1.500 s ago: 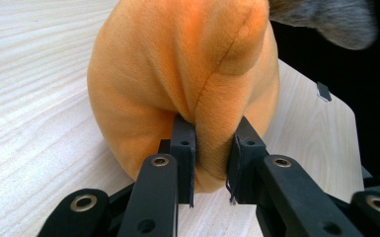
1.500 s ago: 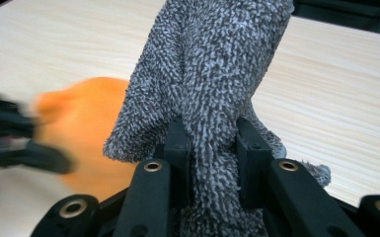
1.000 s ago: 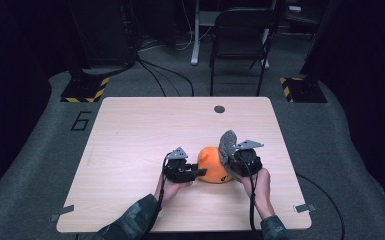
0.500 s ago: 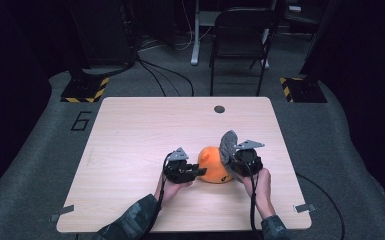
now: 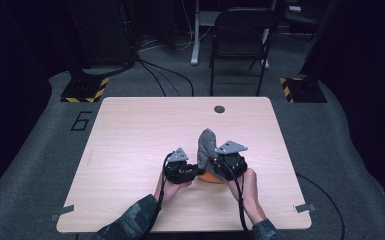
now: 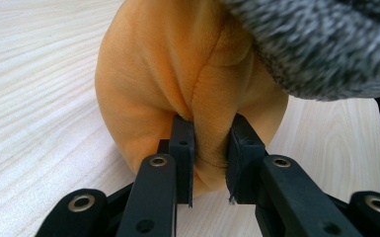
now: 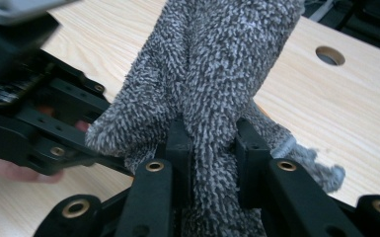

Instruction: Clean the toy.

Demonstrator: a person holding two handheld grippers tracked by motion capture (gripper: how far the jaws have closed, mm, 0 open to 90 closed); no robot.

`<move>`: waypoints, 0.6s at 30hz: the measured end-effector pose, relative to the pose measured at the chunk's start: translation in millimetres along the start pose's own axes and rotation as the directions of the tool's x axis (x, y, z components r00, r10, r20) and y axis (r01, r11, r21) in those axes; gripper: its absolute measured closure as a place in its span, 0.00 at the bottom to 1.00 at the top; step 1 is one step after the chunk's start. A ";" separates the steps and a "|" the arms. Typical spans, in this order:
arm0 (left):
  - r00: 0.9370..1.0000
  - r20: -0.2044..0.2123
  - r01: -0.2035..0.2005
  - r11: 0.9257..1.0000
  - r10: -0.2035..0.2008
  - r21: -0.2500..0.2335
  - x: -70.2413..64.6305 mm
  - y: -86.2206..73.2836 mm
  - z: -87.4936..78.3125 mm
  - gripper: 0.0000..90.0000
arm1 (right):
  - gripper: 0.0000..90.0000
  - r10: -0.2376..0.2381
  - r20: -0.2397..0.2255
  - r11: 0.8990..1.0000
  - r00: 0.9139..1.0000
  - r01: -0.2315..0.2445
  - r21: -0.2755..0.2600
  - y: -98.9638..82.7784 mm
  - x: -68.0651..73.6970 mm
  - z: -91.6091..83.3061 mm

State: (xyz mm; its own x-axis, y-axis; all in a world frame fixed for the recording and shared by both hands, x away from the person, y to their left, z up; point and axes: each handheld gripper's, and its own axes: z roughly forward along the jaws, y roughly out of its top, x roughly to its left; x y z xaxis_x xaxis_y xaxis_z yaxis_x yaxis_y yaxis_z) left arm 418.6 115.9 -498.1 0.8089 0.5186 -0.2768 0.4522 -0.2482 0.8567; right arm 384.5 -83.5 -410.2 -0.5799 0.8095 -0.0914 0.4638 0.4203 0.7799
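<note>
The person's two hands come in over the near edge of the table (image 5: 130,130), one gripper in each. Taking the orange soft piece (image 5: 211,177) as the landmark: it lies on the wood a little toward the near edge and slightly right of the table's middle, squeezed between the two tools.

Just left of the orange piece sits the left gripper (image 5: 194,171). Its jaws have just been closing, and in the left gripper view (image 6: 210,143) they pinch a fold of the orange plush (image 6: 177,74) between their pads, the fabric bunched into a crease where they bite.

Just right of the orange piece is the right gripper (image 5: 211,165), with its grey three-cornered plate on top. Its jaws are clamped narrowly on a grey fuzzy cloth (image 5: 206,144), which stands up above the orange piece and leans over its top. In the right gripper view (image 7: 212,143) the grey terry fabric (image 7: 212,64) runs up between the pads, and the left gripper's black body lies close at the left.

Well beyond the orange piece, near the far edge of the table, there is a small round hole (image 5: 219,108). Farther off, past the table, a dark chair (image 5: 240,30) stands on the grey floor.
</note>
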 end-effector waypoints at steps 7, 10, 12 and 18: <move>1.000 0.002 0.000 1.000 0.000 0.002 0.1 -0.5 0.4 0.84 | 0.81 0.096 0.036 0.994 0.995 -0.097 0.043 -17.2 -36.6 -0.4; 1.000 0.011 0.001 1.000 -0.001 0.002 0.8 -0.4 0.7 0.85 | 0.81 0.135 0.055 0.988 0.989 -0.139 0.073 -28.3 -53.9 2.6; 1.000 0.023 0.005 1.000 -0.004 -0.007 2.0 -1.0 1.1 0.84 | 0.81 0.157 0.062 0.982 0.986 -0.163 0.095 -33.6 -64.4 3.8; 1.000 0.028 -0.002 1.000 0.003 -0.008 2.1 -0.6 1.3 0.84 | 0.81 0.203 0.094 0.961 0.975 -0.217 0.174 -50.9 -85.9 16.5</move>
State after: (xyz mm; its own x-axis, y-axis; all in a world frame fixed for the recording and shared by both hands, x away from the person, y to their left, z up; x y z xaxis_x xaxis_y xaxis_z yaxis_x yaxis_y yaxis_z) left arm 420.4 116.0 -499.8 0.8202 0.4952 -0.2865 0.4475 -0.2433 0.8606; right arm 421.7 -167.7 -452.3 -0.4084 0.9127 0.0113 0.6876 0.2995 0.6615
